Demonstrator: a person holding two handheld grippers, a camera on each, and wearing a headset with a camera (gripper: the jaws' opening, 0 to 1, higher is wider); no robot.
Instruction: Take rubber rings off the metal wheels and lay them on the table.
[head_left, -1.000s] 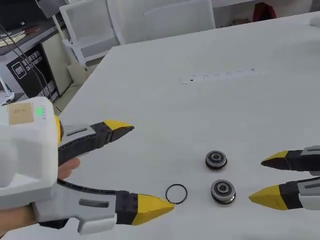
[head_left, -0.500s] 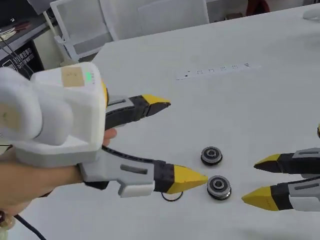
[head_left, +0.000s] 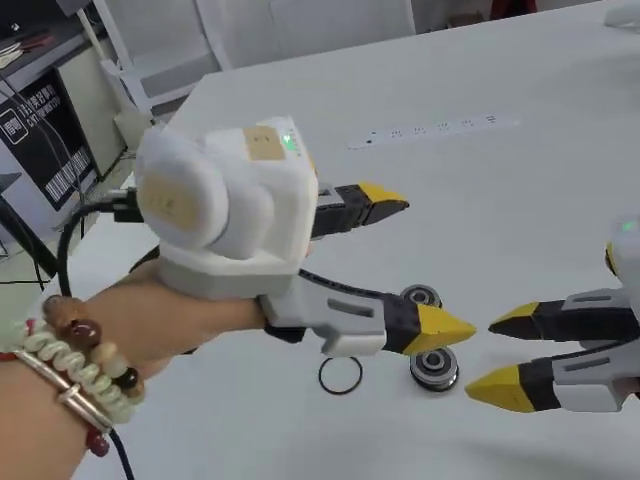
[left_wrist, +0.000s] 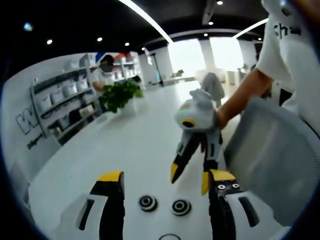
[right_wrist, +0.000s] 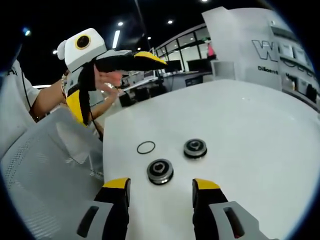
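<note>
White tabletop (head_left: 520, 200) bearing one loose rubber ring (head_left: 340, 375) and two metal wheels (head_left: 434, 368), with both claws released and grasping nothing.

At far left in the head view stands a black sign (head_left: 40, 120) with a barcode, its writing too small to read. Next comes a hand (head_left: 150, 320) with a bead bracelet, holding the left gripper (head_left: 420, 265), white-bodied with black jaws tipped in yellow and spread wide. Its lower jaw half hides the farther wheel (head_left: 420, 295). The thin black ring lies flat just left of the nearer wheel (head_left: 434, 368), apart from it. Both wheels are round and dark-rimmed with shiny hubs. The right gripper (head_left: 490, 353) faces them from the right, jaws parted. A flush power strip (head_left: 430, 130) sits further back. In the right gripper view a grey mesh chair (right_wrist: 45, 165) stands on the left and wall lettering (right_wrist: 272, 50) starts with W; the rest is unreadable.
</note>
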